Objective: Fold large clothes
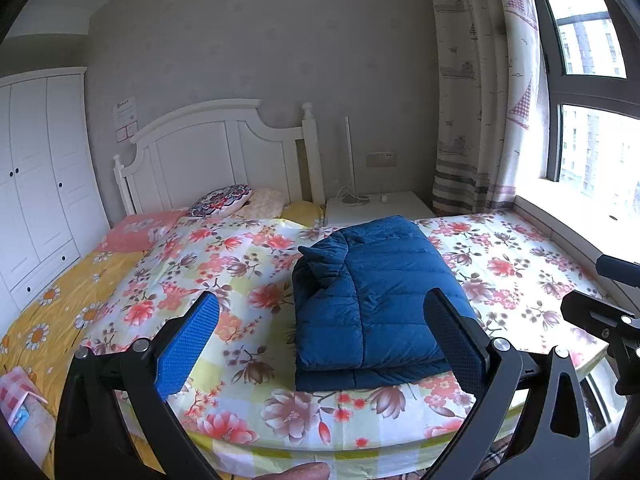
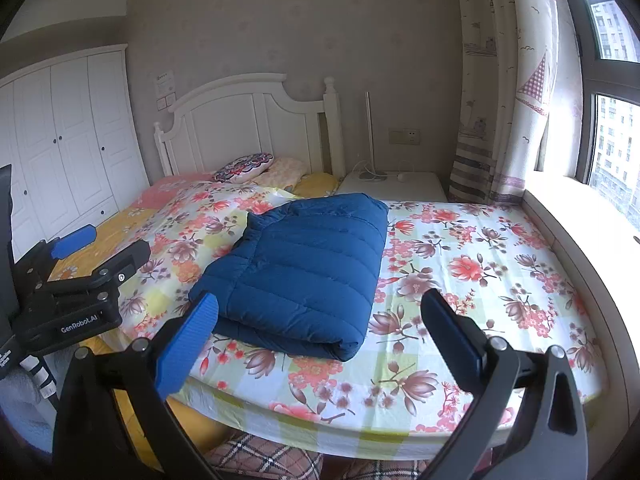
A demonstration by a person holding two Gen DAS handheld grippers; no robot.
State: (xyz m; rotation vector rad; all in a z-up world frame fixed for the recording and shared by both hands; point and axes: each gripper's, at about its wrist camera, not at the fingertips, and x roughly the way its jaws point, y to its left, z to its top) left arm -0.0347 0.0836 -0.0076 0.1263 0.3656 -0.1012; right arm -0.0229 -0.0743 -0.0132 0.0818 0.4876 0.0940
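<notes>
A dark blue quilted jacket (image 1: 372, 300) lies folded into a thick rectangle on the floral bed sheet (image 1: 248, 264); it also shows in the right wrist view (image 2: 304, 272). My left gripper (image 1: 324, 336) is open and empty, held above the bed's near edge just short of the jacket. My right gripper (image 2: 320, 332) is open and empty, held over the near edge beside the jacket's front right corner. The left gripper also shows at the left of the right wrist view (image 2: 100, 248), and part of the right gripper shows at the right of the left wrist view (image 1: 600, 316).
A white headboard (image 1: 216, 152) and several pillows (image 1: 224, 200) are at the far end of the bed. A white nightstand (image 1: 376, 204) with a lamp stands beside it. A wardrobe (image 1: 40, 168) is at the left. A window ledge (image 2: 580, 216) runs along the right. A plaid cushion (image 2: 264, 456) lies below the bed's edge.
</notes>
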